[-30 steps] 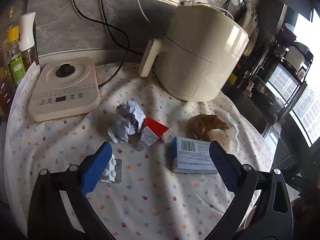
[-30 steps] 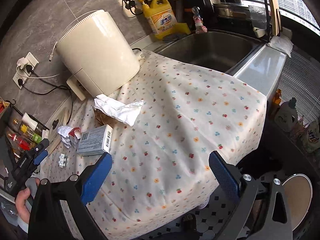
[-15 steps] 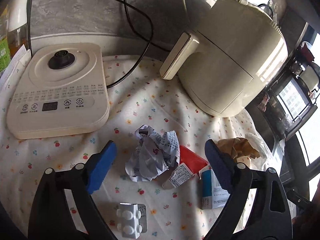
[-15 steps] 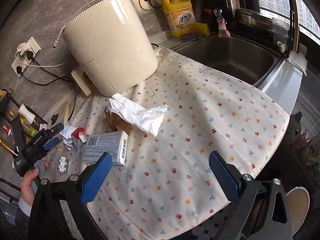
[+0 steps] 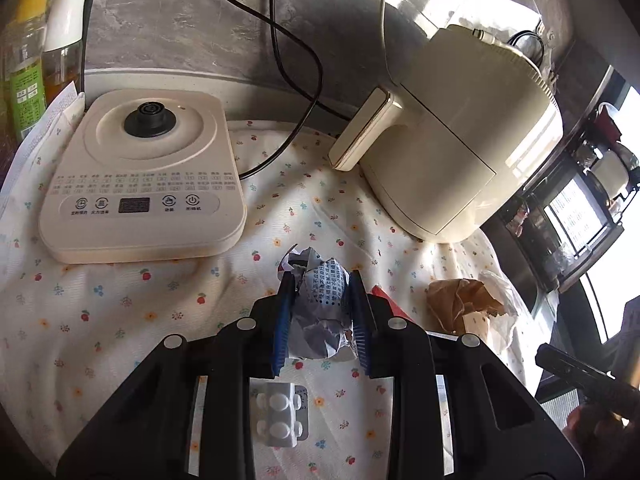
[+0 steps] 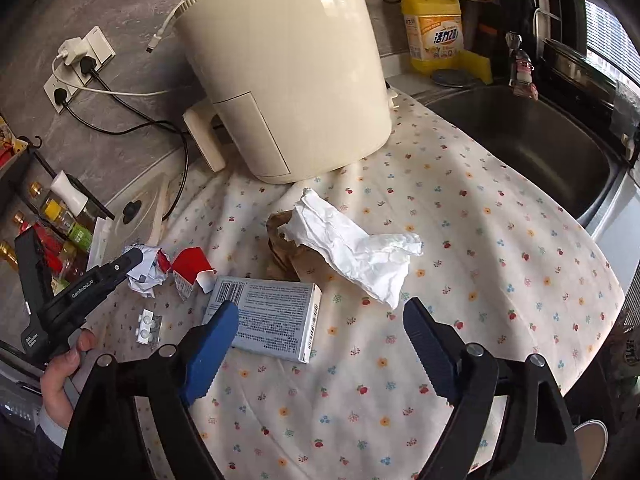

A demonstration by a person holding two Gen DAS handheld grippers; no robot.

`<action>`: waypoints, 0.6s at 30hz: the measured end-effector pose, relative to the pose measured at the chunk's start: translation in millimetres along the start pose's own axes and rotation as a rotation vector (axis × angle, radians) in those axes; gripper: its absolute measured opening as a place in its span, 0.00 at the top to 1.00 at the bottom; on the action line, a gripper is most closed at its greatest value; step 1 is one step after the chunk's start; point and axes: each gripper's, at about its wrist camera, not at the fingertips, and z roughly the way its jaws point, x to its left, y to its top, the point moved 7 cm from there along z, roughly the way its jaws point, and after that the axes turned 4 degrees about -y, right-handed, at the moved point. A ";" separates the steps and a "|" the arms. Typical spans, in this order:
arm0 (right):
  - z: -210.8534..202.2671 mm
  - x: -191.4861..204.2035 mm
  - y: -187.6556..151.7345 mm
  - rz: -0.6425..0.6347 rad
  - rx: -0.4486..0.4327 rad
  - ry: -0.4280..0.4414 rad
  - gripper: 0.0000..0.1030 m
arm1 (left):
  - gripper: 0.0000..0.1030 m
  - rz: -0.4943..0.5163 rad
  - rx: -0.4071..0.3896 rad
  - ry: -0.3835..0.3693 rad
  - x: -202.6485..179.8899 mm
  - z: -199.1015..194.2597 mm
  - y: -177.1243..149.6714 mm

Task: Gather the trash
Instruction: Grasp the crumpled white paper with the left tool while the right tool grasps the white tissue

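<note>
A crumpled printed paper lies on the flowered cloth between the blue pads of my left gripper. Its jaws are closing and both pads touch the paper's sides. In the right wrist view the left gripper reaches that paper from the left. Beside it lie a red carton, a blister pack and a grey-blue box. A white tissue rests on brown paper. My right gripper hovers over the box's near end, its jaws closing with nothing gripped.
A cream air fryer stands at the back. A flat cooker base with a black cable sits at the left, bottles beside it. The steel sink and a yellow detergent bottle are to the right.
My left gripper came forward over the blister pack and its jaws narrowed from wide open onto the crumpled paper. My right gripper moved closer to the box and tissue.
</note>
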 end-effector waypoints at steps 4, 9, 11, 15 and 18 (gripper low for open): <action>16.0 5.0 14.0 -0.034 0.008 -0.018 0.27 | 0.73 -0.007 -0.026 0.015 8.9 -12.0 3.8; 43.6 -4.6 18.0 -0.063 0.083 -0.056 0.50 | 0.73 -0.034 -0.044 0.031 19.3 -21.7 2.7; 50.7 -12.8 14.0 -0.040 0.134 -0.056 0.98 | 0.73 -0.041 -0.050 0.038 19.7 -24.7 1.3; 28.4 -19.8 16.4 -0.016 0.061 -0.036 0.98 | 0.73 -0.038 -0.064 0.033 11.7 -31.5 -0.5; 13.1 -24.2 12.4 -0.003 0.035 -0.013 0.99 | 0.73 -0.018 -0.068 0.025 -1.5 -33.7 -1.7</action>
